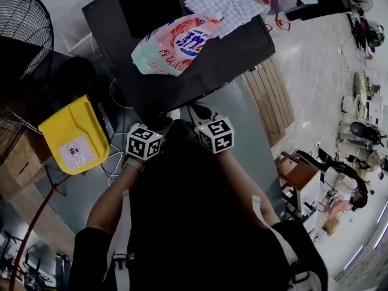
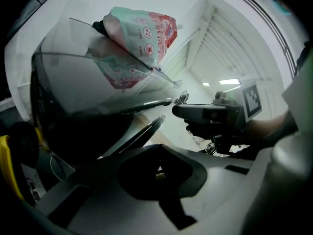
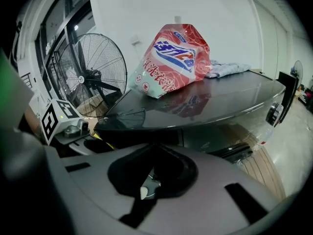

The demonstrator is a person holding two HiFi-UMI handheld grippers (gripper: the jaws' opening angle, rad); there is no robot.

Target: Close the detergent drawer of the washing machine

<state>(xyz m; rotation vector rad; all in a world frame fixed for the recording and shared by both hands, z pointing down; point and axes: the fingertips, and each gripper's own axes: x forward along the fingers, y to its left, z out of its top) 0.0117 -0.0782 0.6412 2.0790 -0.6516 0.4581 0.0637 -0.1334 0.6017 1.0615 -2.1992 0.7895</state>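
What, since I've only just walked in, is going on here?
A person stands at a dark washer, holding two tools. The left tool and right tool are both shut and empty, side by side near the washer's front edge. A detergent pouch and a cloth lie on top; a yellow bin sits beside it. The drawer itself isn't visible.

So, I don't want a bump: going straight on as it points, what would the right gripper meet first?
Probably the washing machine's dark front, just under its glossy top, though depth is unclear.
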